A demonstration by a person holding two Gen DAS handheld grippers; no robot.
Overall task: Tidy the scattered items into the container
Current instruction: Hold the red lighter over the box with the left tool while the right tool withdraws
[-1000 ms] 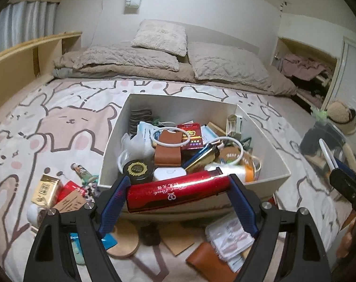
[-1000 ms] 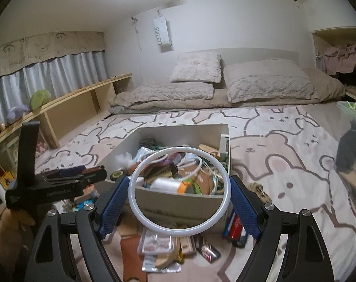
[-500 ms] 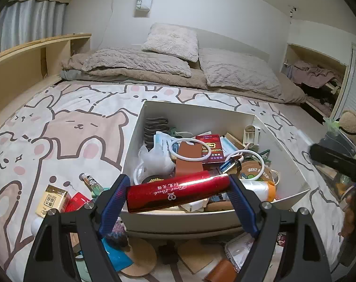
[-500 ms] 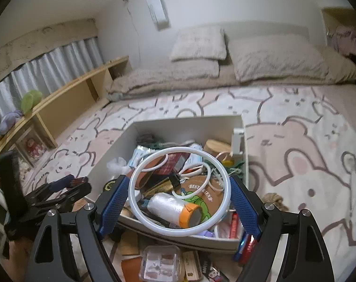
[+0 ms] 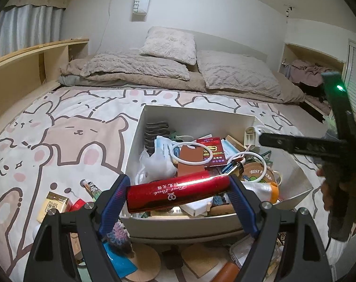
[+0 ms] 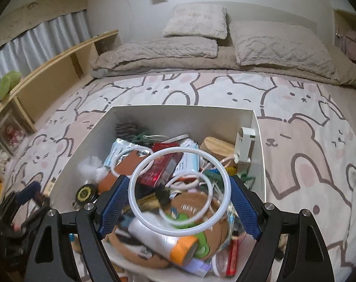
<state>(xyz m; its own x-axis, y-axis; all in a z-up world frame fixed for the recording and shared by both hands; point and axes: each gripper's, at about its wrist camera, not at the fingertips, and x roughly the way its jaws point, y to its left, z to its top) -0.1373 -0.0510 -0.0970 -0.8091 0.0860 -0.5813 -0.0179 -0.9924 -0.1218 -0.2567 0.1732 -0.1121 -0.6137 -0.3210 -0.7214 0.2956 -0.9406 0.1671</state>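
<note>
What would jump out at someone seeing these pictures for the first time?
Probably the overflowing white box in the middle of the cartoon-animal bedspread, crammed with odds and ends. Just above it, the left claw grips a shiny red tube crosswise over the box's near edge, while the right claw holds a large white ring over the pile. More clutter lies on the bed beside the box, such as a small yellow carton.

The box (image 5: pixel 194 119) sits on the bedspread (image 5: pixel 60 127), pillows (image 5: pixel 168 44) behind it. The left gripper (image 5: pixel 178 193) holds a tube (image 5: pixel 178 193) over its near edge; the right gripper (image 6: pixel 179 201) holds a ring (image 6: pixel 179 188) above the pile inside. Loose bits lie left of the box.
</note>
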